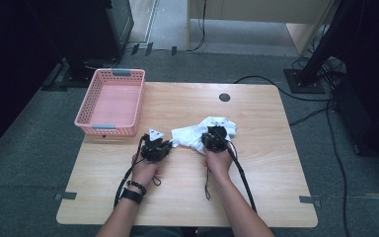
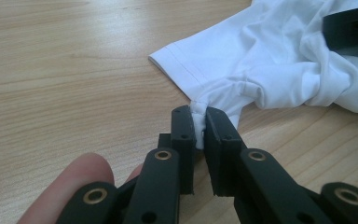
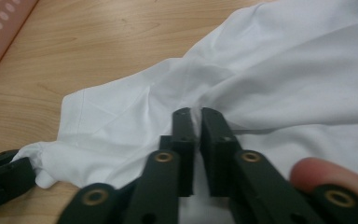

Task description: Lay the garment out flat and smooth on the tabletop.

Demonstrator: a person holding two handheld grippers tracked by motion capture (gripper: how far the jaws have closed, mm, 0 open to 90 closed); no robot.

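Note:
A crumpled white garment (image 1: 197,133) lies on the wooden table (image 1: 256,168) near its middle. My left gripper (image 1: 164,144) is at the garment's left end, shut on a pinched bit of the white fabric (image 2: 198,116) by the hemmed edge (image 2: 177,70). My right gripper (image 1: 215,136) is over the middle of the garment, its jaws closed on a fold of the white cloth (image 3: 196,114). In the right gripper view the left gripper's black jaws (image 3: 4,175) hold the cloth's corner at the lower left. In the left gripper view the right gripper (image 2: 349,30) is at the upper right.
A pink perforated basket (image 1: 111,101) stands at the table's back left, empty. A dark round hole (image 1: 224,97) sits near the table's far edge. Cables trail from both grippers toward the table's front edge.

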